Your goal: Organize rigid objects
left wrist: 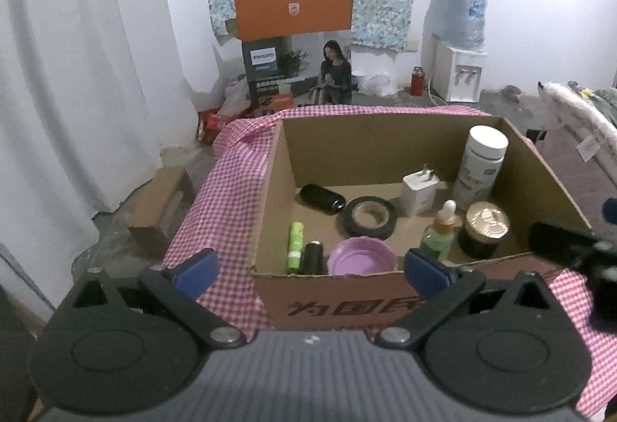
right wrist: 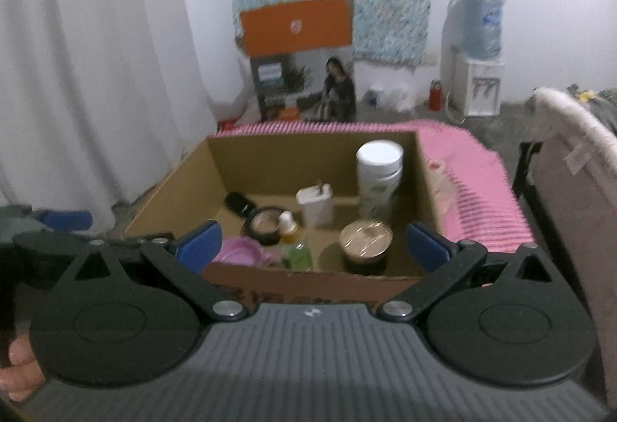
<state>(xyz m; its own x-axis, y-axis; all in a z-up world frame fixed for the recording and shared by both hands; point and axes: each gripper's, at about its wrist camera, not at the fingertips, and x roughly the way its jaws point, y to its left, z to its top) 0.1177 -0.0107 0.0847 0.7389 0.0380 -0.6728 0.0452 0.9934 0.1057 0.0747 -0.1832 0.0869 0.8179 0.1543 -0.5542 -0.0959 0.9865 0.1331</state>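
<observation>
An open cardboard box stands on a pink checked cloth. Inside are a white bottle, a white charger, a black tape roll, a black cylinder, a green tube, a pink lid, a dropper bottle and a gold-lidded jar. My left gripper is open and empty in front of the box. My right gripper is open and empty at the box's near edge, and shows blurred in the left wrist view.
A Philips carton stands on the floor behind the table. A water dispenser stands at the back right. White curtains hang at the left. A padded chair stands at the right.
</observation>
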